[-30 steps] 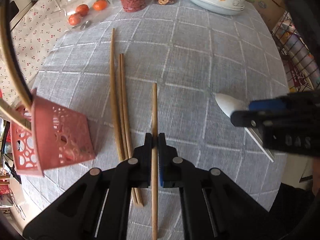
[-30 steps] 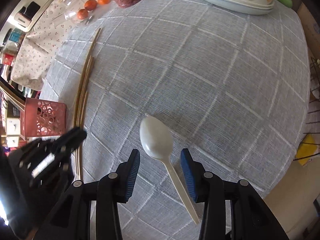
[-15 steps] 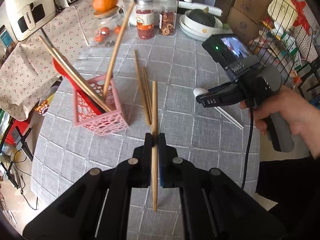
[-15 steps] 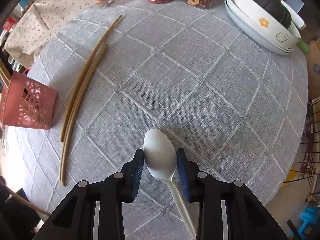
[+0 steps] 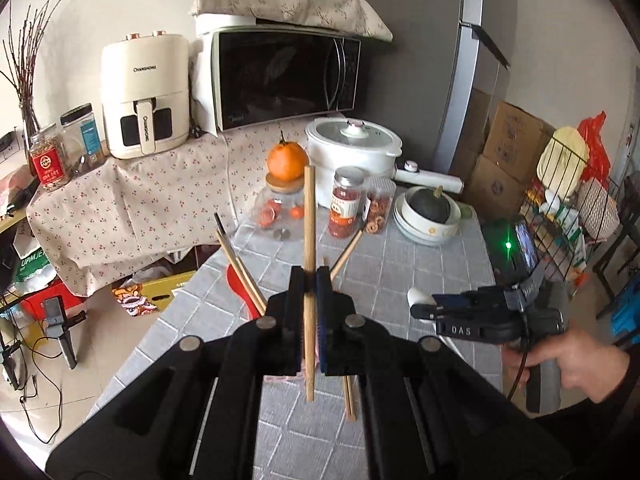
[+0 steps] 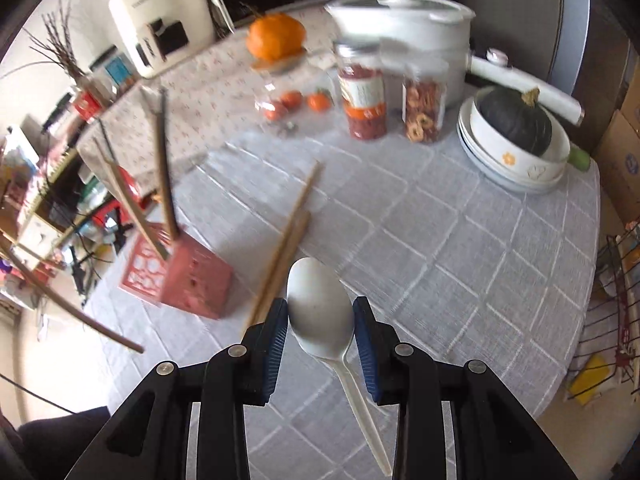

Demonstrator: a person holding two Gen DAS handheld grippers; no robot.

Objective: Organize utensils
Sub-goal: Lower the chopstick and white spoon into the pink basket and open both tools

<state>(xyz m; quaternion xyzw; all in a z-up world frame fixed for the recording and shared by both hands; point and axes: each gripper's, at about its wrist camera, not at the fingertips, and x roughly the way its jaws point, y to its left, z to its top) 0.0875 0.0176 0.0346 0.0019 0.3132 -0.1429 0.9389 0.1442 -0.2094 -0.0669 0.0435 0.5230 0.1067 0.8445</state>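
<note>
Both loads lifted: my left claw [image 5: 308, 284] clamps a chopstick [image 5: 308, 240], my right claw [image 6: 320, 320] grips the spoon [image 6: 320, 304]. Next: lower each into the pink basket [image 6: 188, 280] near the counter's left edge.

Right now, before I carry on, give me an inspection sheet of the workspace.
Surface: table, grey checked cloth.
Job's things: pink basket holding chopsticks; two chopsticks lying beside it.
Clutter: jars, stacked bowls with squash, white pot.
Grippers: left gripper shut on one chopstick; right gripper shut on white spoon, both lifted.
Cables: black cord from right handle; more on floor, left.
Surroundings: microwave, air fryer, boxes, wire rack.
</note>
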